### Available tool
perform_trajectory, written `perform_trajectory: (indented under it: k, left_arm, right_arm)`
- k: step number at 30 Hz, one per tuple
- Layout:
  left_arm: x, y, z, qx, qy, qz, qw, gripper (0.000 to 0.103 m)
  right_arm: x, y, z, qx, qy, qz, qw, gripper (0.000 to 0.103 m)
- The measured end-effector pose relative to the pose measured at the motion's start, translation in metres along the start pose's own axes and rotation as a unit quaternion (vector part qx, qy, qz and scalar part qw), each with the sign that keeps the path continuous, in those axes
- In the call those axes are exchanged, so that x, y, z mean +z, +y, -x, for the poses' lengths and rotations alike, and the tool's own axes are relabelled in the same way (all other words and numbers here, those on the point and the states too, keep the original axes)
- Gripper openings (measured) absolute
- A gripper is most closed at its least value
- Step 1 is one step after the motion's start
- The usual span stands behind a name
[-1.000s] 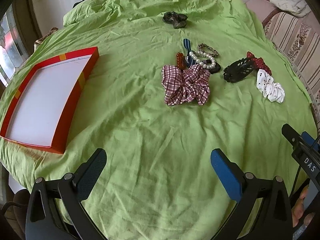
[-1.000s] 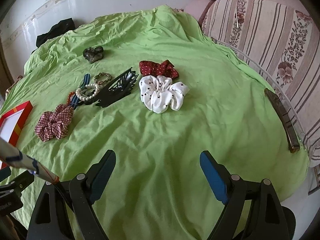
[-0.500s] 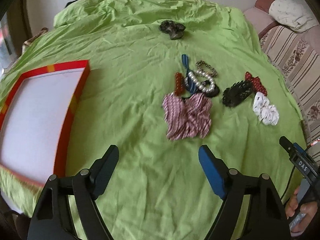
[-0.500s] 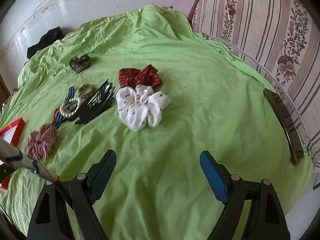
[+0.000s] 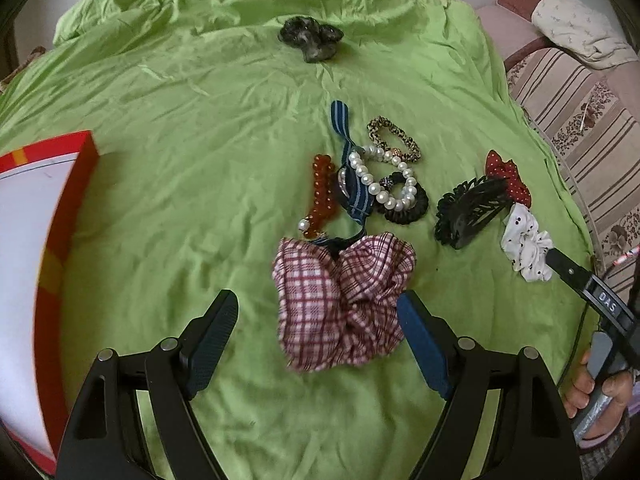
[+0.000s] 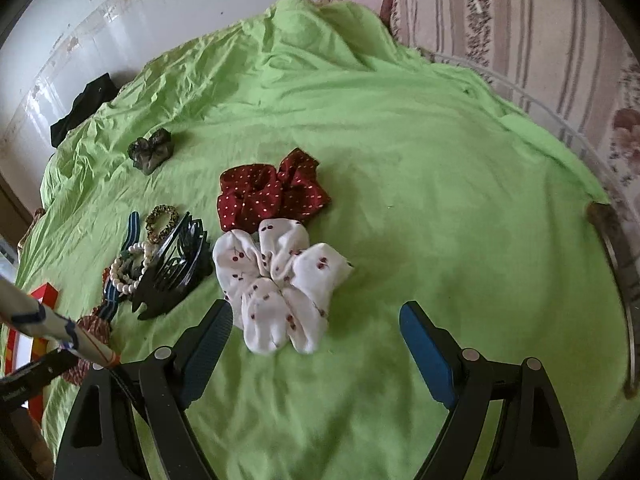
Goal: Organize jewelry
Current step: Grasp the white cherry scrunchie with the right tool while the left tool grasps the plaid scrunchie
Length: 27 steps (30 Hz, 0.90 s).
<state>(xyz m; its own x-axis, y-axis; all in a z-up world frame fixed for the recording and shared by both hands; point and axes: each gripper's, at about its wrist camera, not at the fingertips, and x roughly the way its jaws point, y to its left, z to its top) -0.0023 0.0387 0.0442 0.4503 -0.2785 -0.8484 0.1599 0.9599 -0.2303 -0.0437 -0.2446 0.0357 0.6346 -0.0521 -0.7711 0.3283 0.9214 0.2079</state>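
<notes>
Green cloth (image 5: pixel 200 184): red box (image 5: pixel 60 240) left, sofa (image 6: pixel 520 40) right.

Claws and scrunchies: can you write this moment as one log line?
left claw: open, nearing plaid scrunchie | right claw: open, nearing white scrunchie | red box: empty

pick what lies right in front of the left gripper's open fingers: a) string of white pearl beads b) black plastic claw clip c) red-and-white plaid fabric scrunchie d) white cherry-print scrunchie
c: the red-and-white plaid fabric scrunchie lies on the green cloth just ahead of the left gripper, untouched.
</notes>
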Motion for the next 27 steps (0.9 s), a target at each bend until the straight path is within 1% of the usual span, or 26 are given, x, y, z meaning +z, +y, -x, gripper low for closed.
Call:
perform_trajectory:
  k: [2,3,4,5,6,7,8,9,15,19,23,27]
  left_arm:
    - [0.001,-0.002,-0.006,-0.007,0.008,0.001,0.9999,0.081]
    - [0.001,-0.003,-0.009,-0.012,0.013,0.004,0.9998,0.071]
    - [0.001,-0.004,-0.011,-0.016,0.019,0.005,0.9997,0.059]
    - [0.0,-0.005,-0.015,-0.019,0.03,0.005,0.9994,0.027]
    - [-0.001,-0.007,-0.018,-0.023,0.045,0.007,0.9987,0.016]
    - [-0.003,-0.007,-0.016,-0.024,0.046,0.009,0.9986,0.016]
    - [-0.005,-0.008,-0.012,-0.024,0.04,0.009,0.9989,0.015]
    - [-0.007,-0.009,-0.004,-0.025,0.033,0.007,0.9991,0.014]
    - [-0.019,0.002,0.056,-0.05,-0.009,0.022,0.9985,0.014]
    - [-0.025,0.032,0.1,-0.053,-0.043,0.048,0.9965,0.014]
    - [-0.029,0.075,0.133,-0.033,-0.069,0.082,0.9937,0.014]
    - [-0.028,0.125,0.155,0.012,-0.087,0.11,0.99,0.014]
  right_arm:
    - [0.001,0.005,-0.01,-0.004,0.008,0.005,1.0,0.088]
    - [0.001,0.006,-0.013,-0.006,0.01,0.007,1.0,0.08]
    - [0.001,0.008,-0.017,-0.005,0.017,0.01,1.0,0.063]
    - [0.0,0.009,-0.021,0.0,0.028,0.012,1.0,0.052]
    - [0.0,0.01,-0.024,0.008,0.041,0.009,0.999,0.028]
    - [-0.001,0.009,-0.025,0.018,0.051,0.003,0.999,0.02]
    - [-0.003,0.009,-0.022,0.022,0.052,-0.003,0.998,0.02]
    - [-0.004,0.009,-0.017,0.023,0.048,-0.004,0.999,0.016]
    - [-0.01,0.025,0.022,0.039,0.035,0.022,0.998,0.014]
    - [-0.013,0.045,0.048,0.058,0.026,0.044,0.997,0.013]
    - [-0.013,0.08,0.072,0.082,0.018,0.084,0.993,0.013]
    - [-0.012,0.124,0.08,0.117,0.029,0.118,0.986,0.013]
